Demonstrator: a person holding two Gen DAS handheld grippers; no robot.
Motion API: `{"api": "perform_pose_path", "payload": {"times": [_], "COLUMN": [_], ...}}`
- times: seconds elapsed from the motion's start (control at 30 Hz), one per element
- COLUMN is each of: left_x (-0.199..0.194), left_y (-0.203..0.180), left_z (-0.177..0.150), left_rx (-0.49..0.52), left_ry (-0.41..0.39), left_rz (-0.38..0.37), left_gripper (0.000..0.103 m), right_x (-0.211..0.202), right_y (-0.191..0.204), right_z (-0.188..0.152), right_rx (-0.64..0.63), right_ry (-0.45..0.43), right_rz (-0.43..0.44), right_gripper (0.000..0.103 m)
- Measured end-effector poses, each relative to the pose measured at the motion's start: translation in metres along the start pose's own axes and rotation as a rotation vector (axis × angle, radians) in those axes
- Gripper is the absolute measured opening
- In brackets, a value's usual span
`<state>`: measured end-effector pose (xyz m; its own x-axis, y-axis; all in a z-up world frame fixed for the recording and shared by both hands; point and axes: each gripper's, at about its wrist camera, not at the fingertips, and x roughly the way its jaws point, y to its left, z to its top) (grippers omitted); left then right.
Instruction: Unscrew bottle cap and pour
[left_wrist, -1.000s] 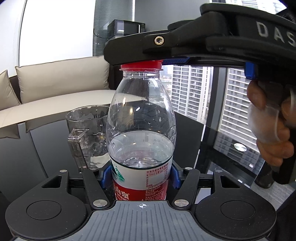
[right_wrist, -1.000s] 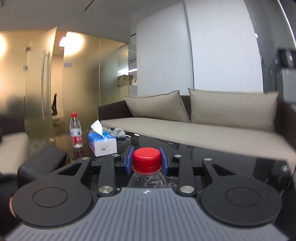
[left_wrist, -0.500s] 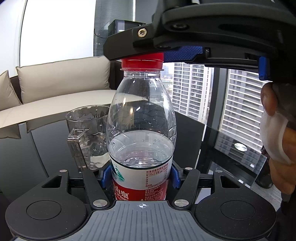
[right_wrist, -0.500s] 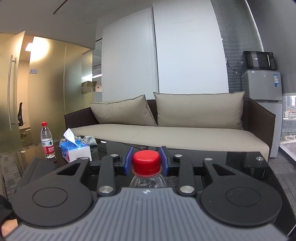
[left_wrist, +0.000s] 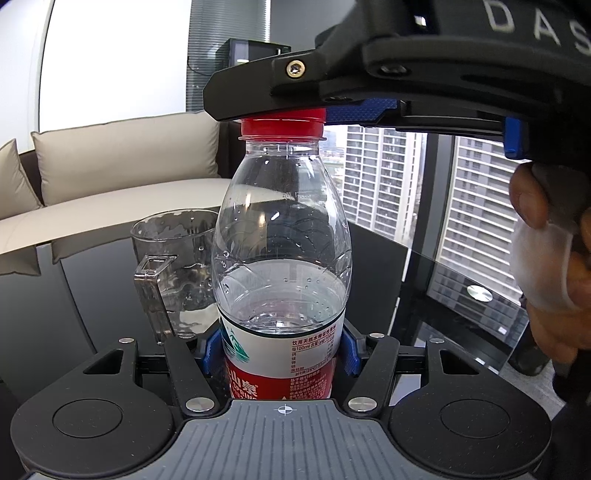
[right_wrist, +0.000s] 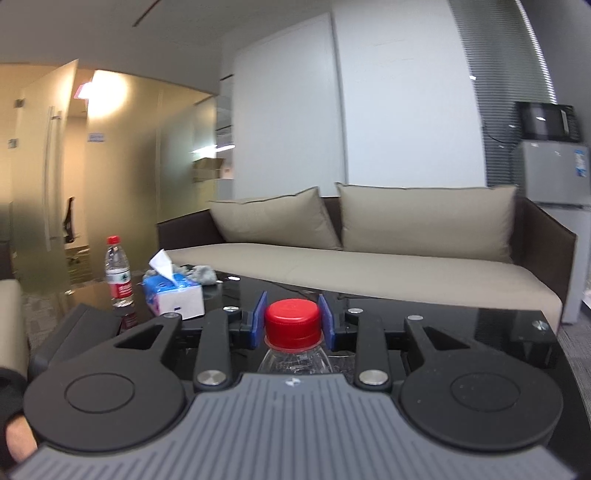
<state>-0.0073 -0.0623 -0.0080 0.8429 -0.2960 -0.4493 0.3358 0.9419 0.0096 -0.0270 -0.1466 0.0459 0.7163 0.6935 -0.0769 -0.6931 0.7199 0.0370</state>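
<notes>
A clear water bottle (left_wrist: 282, 258) with a red and white label stands upright on the black glass table (left_wrist: 92, 306), about half full. My left gripper (left_wrist: 280, 350) is shut on its lower body at the label. The red cap (left_wrist: 282, 123) sits on the neck. My right gripper (right_wrist: 293, 321) comes in from the right above and is shut on the red cap (right_wrist: 293, 325), its blue pads (right_wrist: 258, 319) at both sides. A clear plastic mug (left_wrist: 170, 269) with a handle stands just behind the bottle to the left.
A second water bottle (right_wrist: 118, 277) and a tissue box (right_wrist: 173, 295) stand at the far left of the table. A beige sofa (right_wrist: 369, 251) runs behind the table. The glass table's edge (left_wrist: 476, 266) lies to the right, near the windows.
My right gripper has turned about the cap, first one way and then back; its view of the room swung accordingly. The bottle and the left gripper have stayed still.
</notes>
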Motion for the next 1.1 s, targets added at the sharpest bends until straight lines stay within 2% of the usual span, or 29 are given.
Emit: {"api": "perform_pose_path", "payload": {"times": [0.1, 0.17, 0.33, 0.7, 0.9, 1.1], "left_x": [-0.002, -0.001, -0.002, -0.001, -0.002, -0.001], "left_y": [-0.001, -0.002, -0.004, -0.005, -0.003, -0.003], "left_z": [-0.001, -0.001, -0.001, -0.001, -0.001, -0.001], "left_rx": [0.001, -0.001, -0.001, 0.001, -0.003, -0.003], "left_ry": [-0.002, -0.003, -0.003, -0.001, 0.001, -0.001], "left_rz": [0.000, 0.001, 0.006, 0.002, 0.002, 0.003], "left_gripper": [0.056, 0.056, 0.056, 0.056, 0.056, 0.056], "right_x": [0.000, 0.001, -0.001, 0.001, 0.002, 0.002], "right_y": [-0.006, -0.011, 0.009, 0.016, 0.017, 0.010], "right_z": [0.001, 0.000, -0.003, -0.001, -0.001, -0.001], "right_rx": [-0.035, 0.010, -0.030, -0.039, -0.048, -0.055], "right_ry": [-0.001, -0.004, -0.037, -0.040, -0.043, -0.044], "right_rz": [0.053, 0.062, -0.053, -0.102, -0.093, -0.048], "right_gripper": [0.032, 0.032, 0.032, 0.033, 0.032, 0.031]}}
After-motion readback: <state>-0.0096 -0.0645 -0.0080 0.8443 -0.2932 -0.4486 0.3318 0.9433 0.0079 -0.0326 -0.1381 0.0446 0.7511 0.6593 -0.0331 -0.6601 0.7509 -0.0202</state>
